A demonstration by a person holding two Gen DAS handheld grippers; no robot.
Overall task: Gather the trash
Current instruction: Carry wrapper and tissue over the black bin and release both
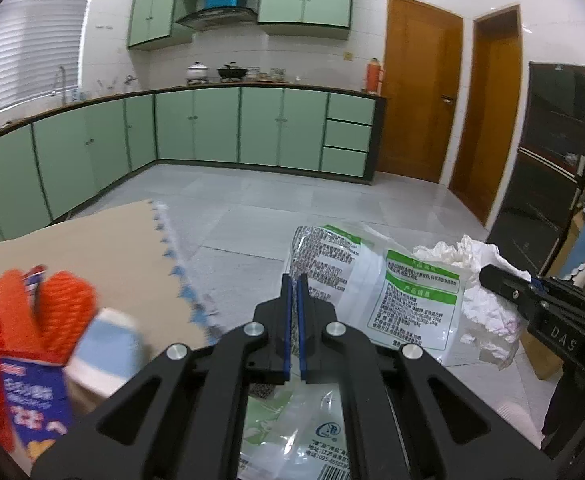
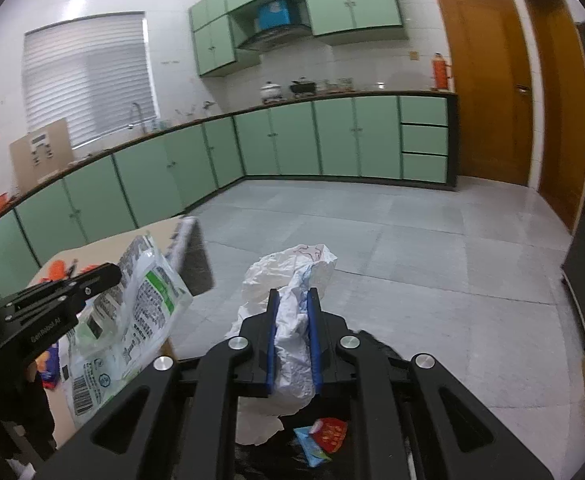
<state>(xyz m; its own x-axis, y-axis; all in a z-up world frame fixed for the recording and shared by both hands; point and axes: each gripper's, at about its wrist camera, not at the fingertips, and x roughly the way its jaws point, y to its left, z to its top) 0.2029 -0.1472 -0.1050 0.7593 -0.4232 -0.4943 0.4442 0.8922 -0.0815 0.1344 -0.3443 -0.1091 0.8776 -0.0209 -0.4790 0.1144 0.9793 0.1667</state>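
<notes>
Left wrist view looks out over a table edge into a kitchen with green cabinets (image 1: 216, 124) and two wooden doors (image 1: 420, 88). The left gripper (image 1: 295, 280) has its blue pads pressed together on a clear plastic food bag (image 1: 408, 300) with green labels and black print, which spreads out beyond the fingertips and hangs down beneath the jaws. To the right of it, the right gripper (image 1: 488, 274) reaches in from the side, carrying crumpled white paper (image 1: 480, 276). On the near left of the table (image 1: 92, 248), which has a tan top, lie an orange mesh bag (image 1: 36, 308), a blue snack box (image 1: 36, 400) and a pale blue and white carton (image 1: 104, 352) (all blurred).

In the right wrist view, the right gripper (image 2: 295, 294) is clamped on the crumpled white paper (image 2: 292, 280), a thick wad filling the narrow gap between its pads and bulging above and below them. Directly under it sits a black bin bag (image 2: 376, 344) already holding a red wrapper (image 2: 332, 434) and a light blue wrapper (image 2: 310, 446). The left gripper (image 2: 112, 270) shows at the left with the printed plastic bag (image 2: 144, 308) dangling from its tip, beside the table.
</notes>
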